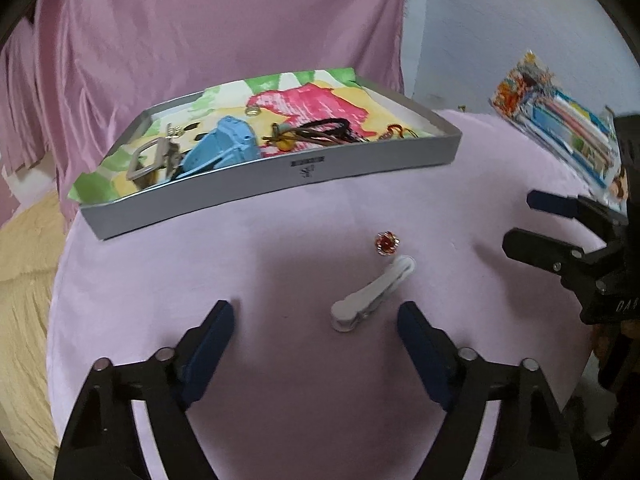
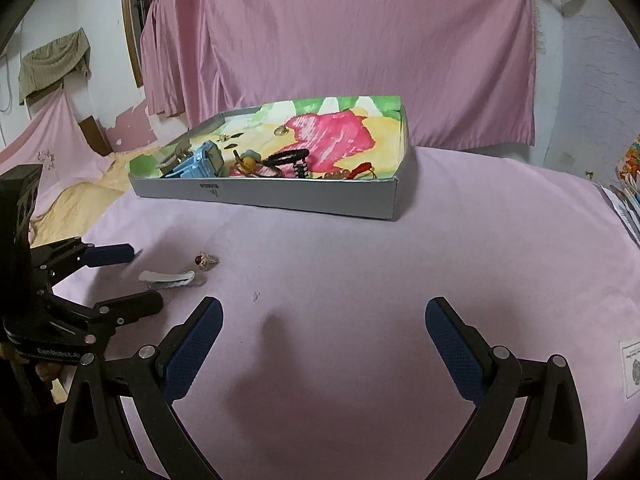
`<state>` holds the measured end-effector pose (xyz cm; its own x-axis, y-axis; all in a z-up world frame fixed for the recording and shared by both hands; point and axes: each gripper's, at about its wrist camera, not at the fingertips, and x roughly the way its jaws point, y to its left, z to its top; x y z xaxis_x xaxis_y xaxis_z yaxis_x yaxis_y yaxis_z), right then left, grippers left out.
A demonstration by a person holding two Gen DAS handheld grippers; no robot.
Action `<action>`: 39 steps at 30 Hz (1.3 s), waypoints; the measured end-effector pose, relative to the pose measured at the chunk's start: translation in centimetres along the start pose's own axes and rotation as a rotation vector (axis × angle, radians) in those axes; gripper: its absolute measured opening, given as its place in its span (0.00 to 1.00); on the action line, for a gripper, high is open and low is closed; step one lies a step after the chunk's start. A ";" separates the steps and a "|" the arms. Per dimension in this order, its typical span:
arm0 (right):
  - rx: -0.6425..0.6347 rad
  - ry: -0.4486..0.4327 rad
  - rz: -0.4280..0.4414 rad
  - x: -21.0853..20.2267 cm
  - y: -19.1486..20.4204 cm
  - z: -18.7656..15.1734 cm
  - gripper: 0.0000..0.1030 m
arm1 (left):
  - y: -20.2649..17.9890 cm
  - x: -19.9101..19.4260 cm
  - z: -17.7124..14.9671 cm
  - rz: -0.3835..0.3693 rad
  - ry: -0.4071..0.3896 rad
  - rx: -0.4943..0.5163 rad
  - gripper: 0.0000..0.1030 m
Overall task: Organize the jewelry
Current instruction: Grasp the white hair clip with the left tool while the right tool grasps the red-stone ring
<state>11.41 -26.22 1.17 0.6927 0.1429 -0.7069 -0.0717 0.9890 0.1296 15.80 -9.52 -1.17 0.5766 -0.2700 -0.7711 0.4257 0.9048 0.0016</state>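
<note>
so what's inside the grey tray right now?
The grey tray holds a colourful liner, a blue box, a metal buckle and black cords. Its near wall hides the front edge.

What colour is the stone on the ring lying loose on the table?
Red, in a gold-toned setting: the ring shows best in the left wrist view.

The left wrist view looks forward and down from low over the pink counter point(image 1: 320, 208), close to the white clip point(image 1: 370, 294), the tray point(image 1: 280, 178) toward 12 o'clock. The right wrist view sits low too, the tray point(image 2: 280, 196) near 11 o'clock. Both share tray, clip point(image 2: 168, 278) and red ring point(image 1: 386, 243) point(image 2: 204, 261); each catches the other's jaws.
</note>
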 end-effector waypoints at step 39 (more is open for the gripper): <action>-0.146 0.116 0.110 4.5 6.0 2.5 0.64 | 2.8 1.0 1.9 -0.065 -0.008 -0.096 0.12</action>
<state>15.92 -19.77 0.55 0.5886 0.2459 -0.7701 -0.2514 0.9611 0.1147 18.87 -7.84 -0.75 0.5555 -0.3313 -0.7627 0.3942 0.9125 -0.1093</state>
